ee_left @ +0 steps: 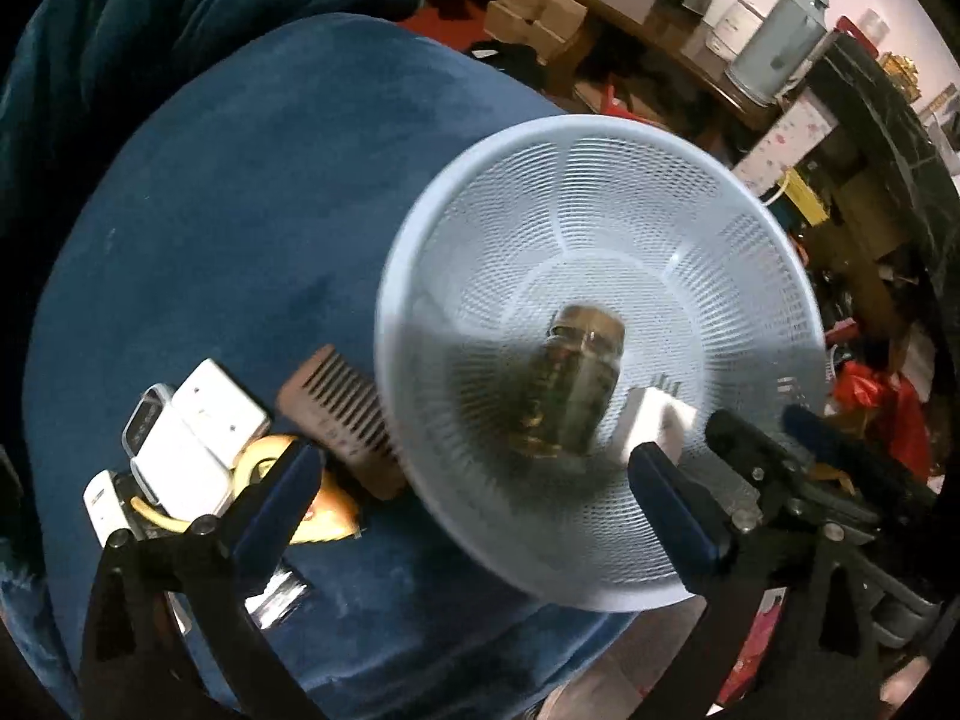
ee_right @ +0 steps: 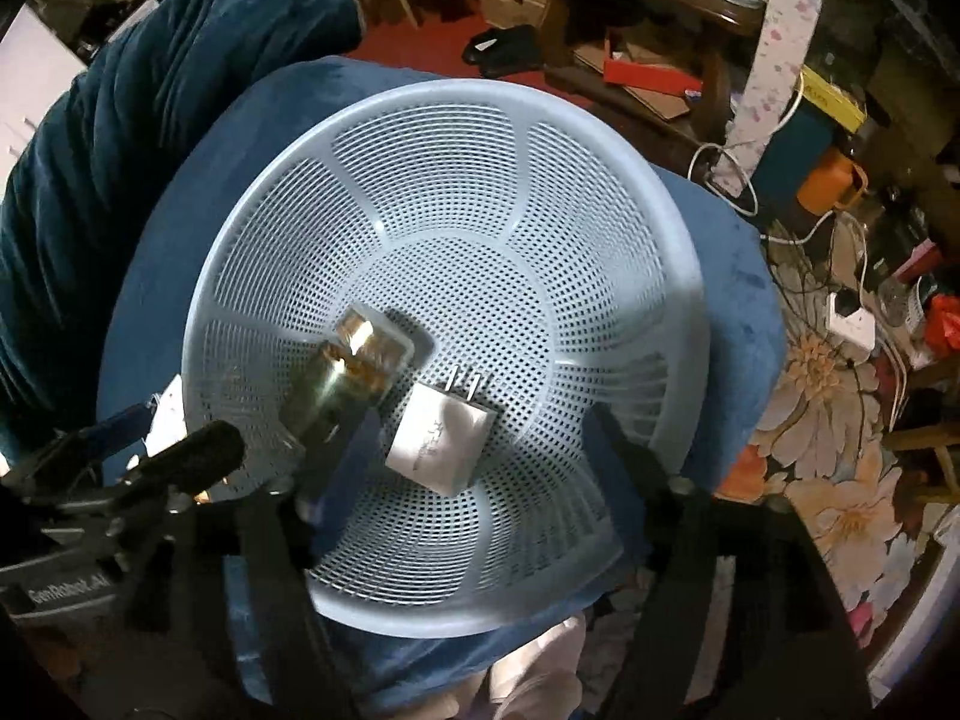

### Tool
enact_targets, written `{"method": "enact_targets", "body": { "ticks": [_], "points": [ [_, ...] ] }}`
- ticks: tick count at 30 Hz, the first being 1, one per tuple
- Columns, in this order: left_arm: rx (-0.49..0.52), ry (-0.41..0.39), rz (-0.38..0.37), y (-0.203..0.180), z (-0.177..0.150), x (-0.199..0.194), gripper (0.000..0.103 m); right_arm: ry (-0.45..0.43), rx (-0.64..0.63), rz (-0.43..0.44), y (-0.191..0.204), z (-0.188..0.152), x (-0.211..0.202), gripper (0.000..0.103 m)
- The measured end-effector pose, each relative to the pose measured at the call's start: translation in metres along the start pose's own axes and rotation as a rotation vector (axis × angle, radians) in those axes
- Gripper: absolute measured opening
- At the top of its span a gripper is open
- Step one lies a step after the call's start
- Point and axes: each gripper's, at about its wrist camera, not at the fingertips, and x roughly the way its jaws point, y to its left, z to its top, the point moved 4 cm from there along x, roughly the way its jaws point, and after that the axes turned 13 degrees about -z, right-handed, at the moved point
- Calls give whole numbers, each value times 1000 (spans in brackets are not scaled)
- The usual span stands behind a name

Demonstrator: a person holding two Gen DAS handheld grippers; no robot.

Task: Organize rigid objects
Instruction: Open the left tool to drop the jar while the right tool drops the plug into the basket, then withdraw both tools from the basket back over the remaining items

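A pale blue mesh basket [ee_left: 600, 192] [ee_right: 480, 180] sits on a round blue velvet cushion [ee_left: 240, 210]. In its bottom a glass jar [ee_left: 576, 384] [ee_right: 348, 372] lies on its side, with a white plug charger [ee_left: 654, 420] [ee_right: 444, 444] beside it. My left gripper [ee_left: 474, 504] hangs open over the basket's near-left rim, its jaws wide and holding nothing. My right gripper [ee_right: 480, 462] is open above the charger, which lies free between the fingers. Each gripper shows at the edge of the other's view.
Left of the basket on the cushion lie a wooden comb [ee_left: 342, 420], white chargers [ee_left: 204, 438], a yellow object [ee_left: 300, 480] and a shiny metal piece [ee_left: 282, 600]. A dark blue blanket [ee_right: 120, 120] lies behind. Cluttered shelves, cables and a floral floor mat [ee_right: 840, 480] are to the right.
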Motion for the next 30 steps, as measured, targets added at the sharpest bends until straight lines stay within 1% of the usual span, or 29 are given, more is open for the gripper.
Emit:
{"method": "enact_targets", "body": {
  "ticks": [3, 9, 14, 21, 30],
  "points": [
    [-24, 0, 9, 11, -8, -4, 102, -4, -33, -26, 5, -3, 0, 90],
    [-47, -4, 34, 27, -19, -13, 102, 3, -72, -36, 13, -9, -1, 99],
    [-65, 0, 48, 39, -28, -17, 102, 4, -99, -56, 20, -15, -2, 103],
    [-113, 10, 63, 59, -45, -23, 102, -1, -150, -74, 37, -19, -5, 103],
    [-166, 0, 91, 85, -65, -33, 102, 6, -227, -61, 65, -32, -10, 103]
  ]
}}
